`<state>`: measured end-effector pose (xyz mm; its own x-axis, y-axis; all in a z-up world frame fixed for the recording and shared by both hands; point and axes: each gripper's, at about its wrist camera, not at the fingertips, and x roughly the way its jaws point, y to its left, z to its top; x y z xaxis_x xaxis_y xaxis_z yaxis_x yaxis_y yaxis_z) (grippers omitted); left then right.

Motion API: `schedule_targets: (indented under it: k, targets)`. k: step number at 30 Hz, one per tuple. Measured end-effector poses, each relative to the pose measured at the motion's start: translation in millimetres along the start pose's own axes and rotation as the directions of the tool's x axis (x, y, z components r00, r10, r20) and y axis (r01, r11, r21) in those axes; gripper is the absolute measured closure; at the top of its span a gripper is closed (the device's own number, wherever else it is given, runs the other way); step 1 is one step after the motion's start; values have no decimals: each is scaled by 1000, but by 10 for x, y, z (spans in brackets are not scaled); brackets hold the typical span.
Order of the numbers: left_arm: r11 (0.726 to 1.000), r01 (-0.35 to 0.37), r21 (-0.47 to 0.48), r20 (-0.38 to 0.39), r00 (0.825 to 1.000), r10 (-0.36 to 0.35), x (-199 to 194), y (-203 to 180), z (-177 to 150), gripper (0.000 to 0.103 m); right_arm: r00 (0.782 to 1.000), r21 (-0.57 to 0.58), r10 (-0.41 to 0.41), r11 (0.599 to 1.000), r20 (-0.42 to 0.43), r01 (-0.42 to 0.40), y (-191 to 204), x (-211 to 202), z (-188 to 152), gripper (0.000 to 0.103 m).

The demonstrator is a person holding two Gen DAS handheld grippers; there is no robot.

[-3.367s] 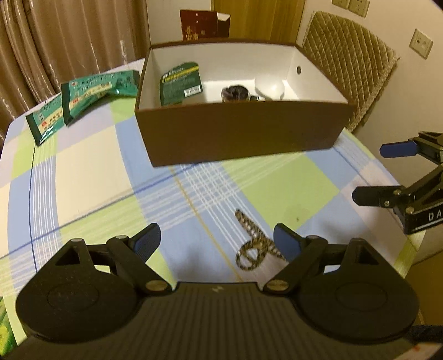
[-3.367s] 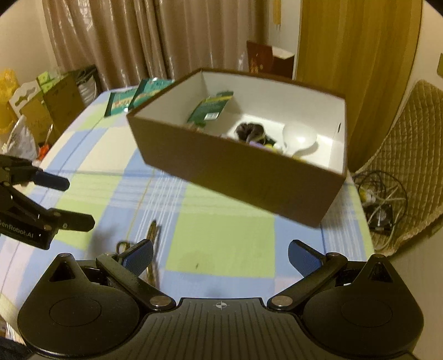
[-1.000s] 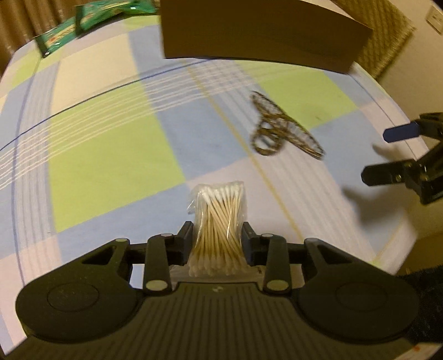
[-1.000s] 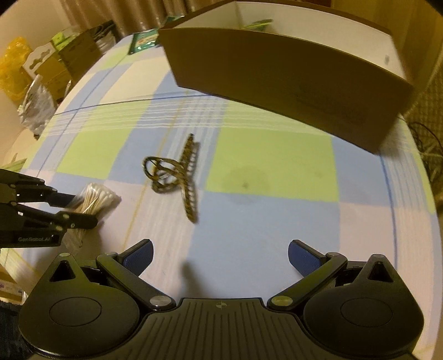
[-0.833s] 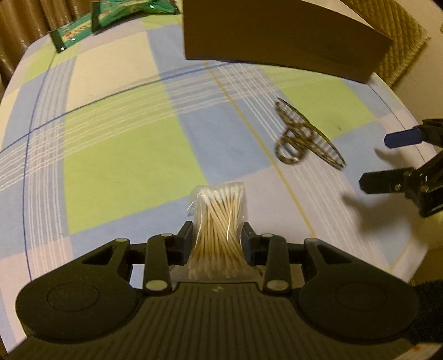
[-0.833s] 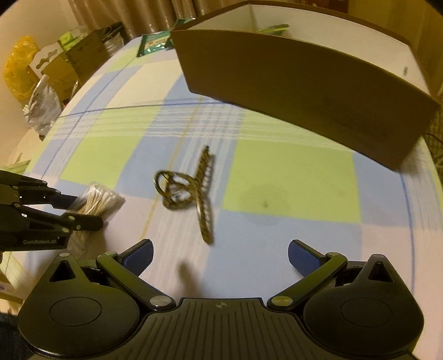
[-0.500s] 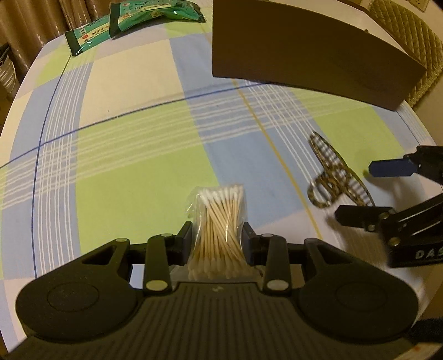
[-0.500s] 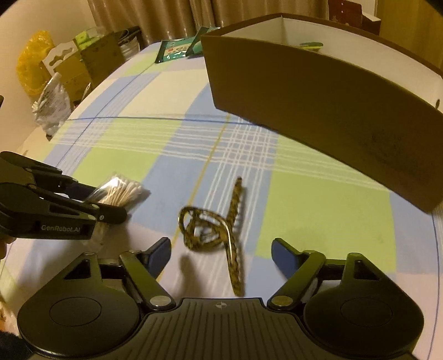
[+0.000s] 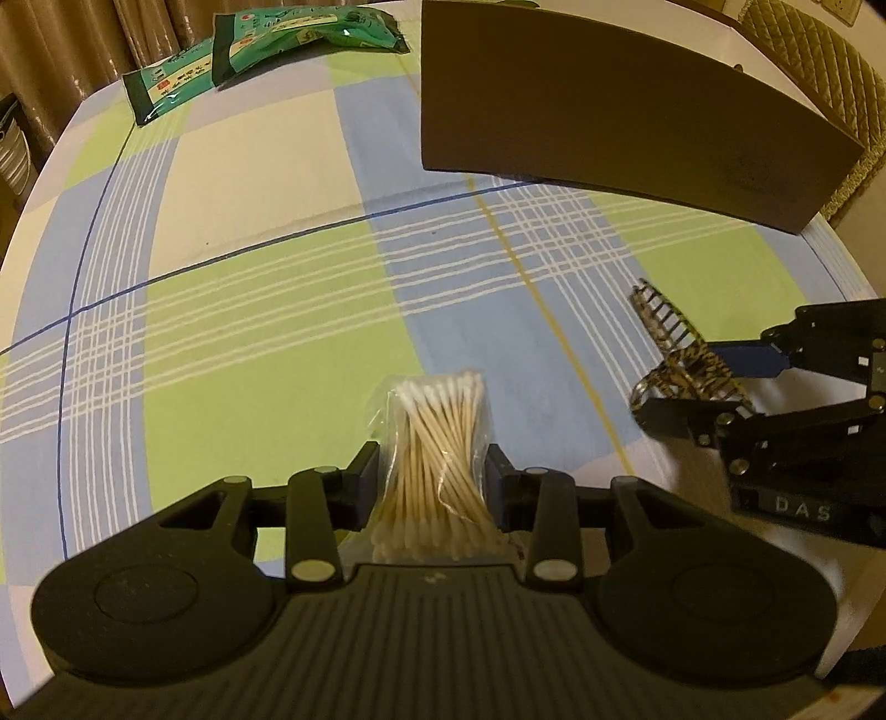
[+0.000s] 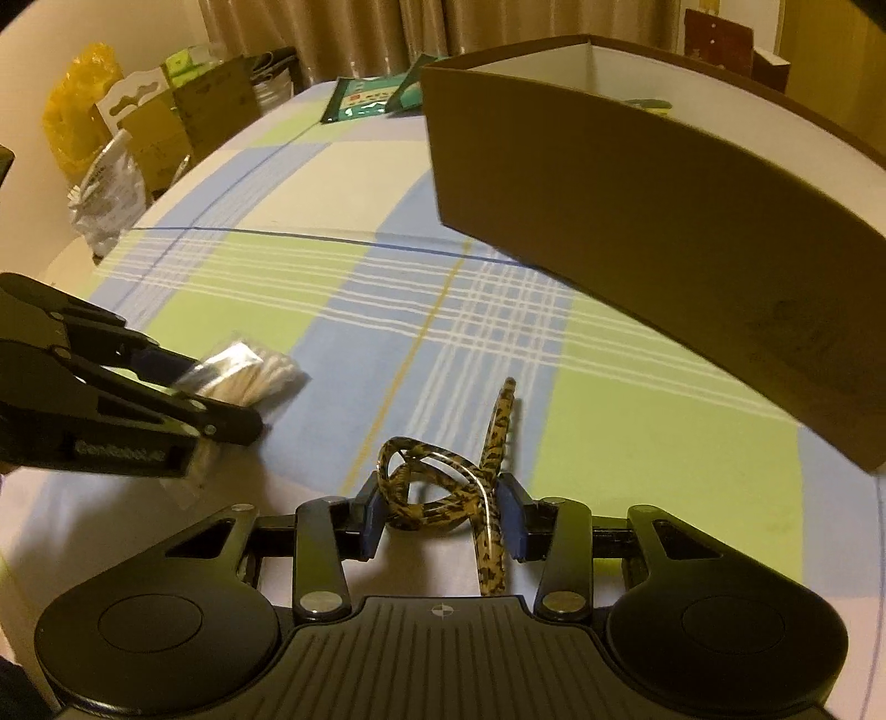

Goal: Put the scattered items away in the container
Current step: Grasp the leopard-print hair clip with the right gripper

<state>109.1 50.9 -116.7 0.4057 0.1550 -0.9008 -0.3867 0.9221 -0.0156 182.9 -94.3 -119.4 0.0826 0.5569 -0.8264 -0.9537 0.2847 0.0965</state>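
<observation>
My left gripper (image 9: 437,476) is shut on a clear bag of cotton swabs (image 9: 437,437), held just above the checked tablecloth; the bag also shows in the right wrist view (image 10: 243,371). My right gripper (image 10: 443,518) is shut on a leopard-print hair clip (image 10: 443,487); the clip shows at the right of the left wrist view (image 9: 675,360). The brown box with a white inside (image 10: 637,183) stands beyond both grippers, its near wall (image 9: 609,105) facing me.
Two green packets (image 9: 260,50) lie at the table's far left corner. A quilted chair (image 9: 819,61) stands behind the box. Cardboard boxes and bags (image 10: 144,116) sit off the table's left side. The table edge runs close on the right.
My right gripper moved in over the hair clip and closed on it. My left gripper kept hold of the swab bag and swung left, bringing the box and green packets further into view.
</observation>
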Motion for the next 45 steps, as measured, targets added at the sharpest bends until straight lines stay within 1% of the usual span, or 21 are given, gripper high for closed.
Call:
schedule_targets:
  k: [5,11,12,14,15,17,21,24,25,26,27,28,31,35,39,45]
  targets:
    - [1000,5,13,11,1000,-5,15,-46,17,68,999,42,-46,998,1,46,-210,-101,-100,64]
    - [998,29,51,24,999,-31,57,-206,79,65,995,96,-100,990,0,99,-468,-256,-224,64]
    - [998,37,60,24,999,-38,69,-241,96,65,994,102,-109,989,0,108,-504,-279,-237,61]
    - [995,47,83,26,998,-49,96,-326,134,65,990,119,-141,983,-5,140,-576,-315,-261,45]
    - [994,53,97,27,998,-55,114,-376,157,64,988,124,-156,980,-5,155,-608,-338,-273,34]
    - [991,64,117,28,997,-68,145,-461,207,64,987,137,-162,978,19,158,-658,-396,-294,33]
    - [985,81,151,31,996,-87,195,-620,282,63,988,131,-153,980,34,147,-666,-428,-284,33]
    - [983,91,158,29,995,-96,225,-689,332,62,990,104,-139,985,33,135,-604,-392,-264,33]
    - [983,93,161,27,995,-99,232,-705,345,62,990,95,-135,987,35,131,-589,-380,-257,37]
    - [982,93,165,26,995,-99,235,-720,353,62,991,89,-128,988,35,124,-578,-368,-251,43]
    - [981,94,169,25,995,-100,236,-739,356,62,993,84,-116,990,30,114,-572,-357,-243,57]
    - [980,96,173,24,995,-102,239,-750,357,63,995,81,-102,992,20,100,-572,-339,-239,60]
    - [978,100,183,25,994,-106,229,-754,337,66,994,53,-113,992,17,111,-541,-310,-245,62]
    - [978,101,182,27,994,-108,213,-741,311,72,993,54,-115,992,13,114,-534,-318,-252,64]
    - [979,98,181,26,994,-105,190,-735,301,75,992,41,-122,992,11,121,-498,-325,-230,66]
    - [979,91,183,21,995,-97,167,-761,289,76,993,45,-120,992,7,119,-503,-340,-244,66]
